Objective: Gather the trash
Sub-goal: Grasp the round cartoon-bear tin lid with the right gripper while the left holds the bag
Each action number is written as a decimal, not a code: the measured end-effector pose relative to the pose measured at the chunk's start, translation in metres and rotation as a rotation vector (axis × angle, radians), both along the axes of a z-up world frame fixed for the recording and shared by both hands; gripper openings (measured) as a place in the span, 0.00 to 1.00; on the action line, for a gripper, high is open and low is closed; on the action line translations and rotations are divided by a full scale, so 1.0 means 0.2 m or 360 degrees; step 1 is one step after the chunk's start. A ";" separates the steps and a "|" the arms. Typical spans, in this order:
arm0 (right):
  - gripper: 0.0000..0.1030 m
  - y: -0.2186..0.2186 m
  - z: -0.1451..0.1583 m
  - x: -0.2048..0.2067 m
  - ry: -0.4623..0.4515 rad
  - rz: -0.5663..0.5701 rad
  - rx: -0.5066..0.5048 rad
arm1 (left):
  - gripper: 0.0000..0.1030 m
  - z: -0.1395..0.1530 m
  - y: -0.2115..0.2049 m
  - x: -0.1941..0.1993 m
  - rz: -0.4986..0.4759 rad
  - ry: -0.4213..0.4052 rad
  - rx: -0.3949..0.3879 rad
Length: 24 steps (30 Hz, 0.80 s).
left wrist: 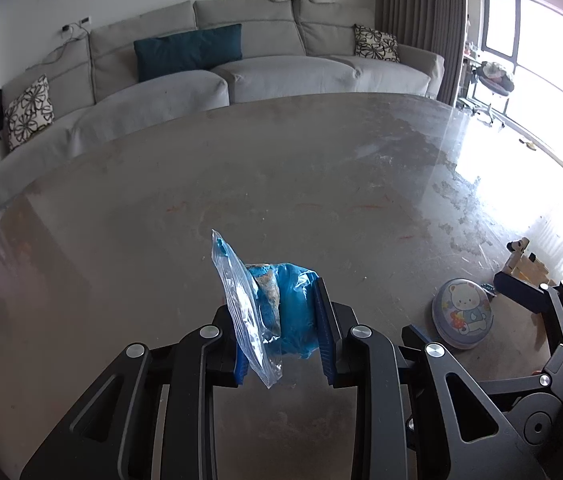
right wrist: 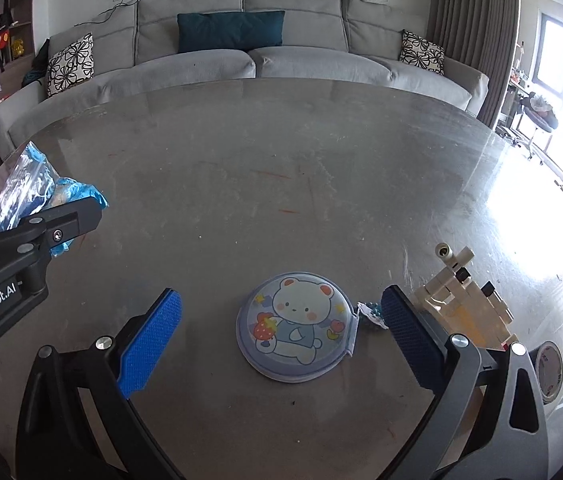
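A crumpled bundle of trash, a clear zip bag wrapped with blue plastic, hangs above the grey table. My left gripper is shut on it, one blue pad on each side. The right wrist view shows the same trash at the far left, sticking up from the left gripper. My right gripper stands wide open low over the table, with nothing between its pads. A round bear-print pouch lies on the table just beyond and between its fingers.
A cream toy block figure stands right of the pouch, beside the right finger. A tape roll lies at the table's right edge and a small beaded item by the pouch. A grey sofa runs behind the table.
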State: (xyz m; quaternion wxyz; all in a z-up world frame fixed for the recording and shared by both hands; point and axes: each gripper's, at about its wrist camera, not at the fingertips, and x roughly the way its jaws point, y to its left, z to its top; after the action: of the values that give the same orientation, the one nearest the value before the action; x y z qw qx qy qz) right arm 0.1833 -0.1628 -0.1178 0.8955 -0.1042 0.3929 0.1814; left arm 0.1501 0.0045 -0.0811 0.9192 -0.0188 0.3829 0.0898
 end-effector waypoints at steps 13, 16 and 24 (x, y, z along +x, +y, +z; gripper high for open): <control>0.57 -0.02 0.00 -0.05 -0.0010 0.0077 0.0009 | 0.28 -0.01 0.02 0.00 0.0011 0.0002 -0.0019; 0.57 -0.03 0.01 -0.07 -0.0036 0.0090 0.0022 | 0.28 -0.01 0.02 0.00 0.0011 -0.0004 -0.0014; 0.57 -0.09 0.15 -0.19 -0.0171 0.0072 0.0026 | 0.28 0.00 -0.02 -0.04 -0.0030 -0.0017 -0.0010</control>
State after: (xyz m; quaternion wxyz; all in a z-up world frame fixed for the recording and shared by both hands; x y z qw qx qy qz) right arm 0.1461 -0.1810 -0.0872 0.9117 -0.1153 0.3404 0.1991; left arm 0.1429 0.0012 -0.0819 0.9220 -0.0185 0.3785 0.0797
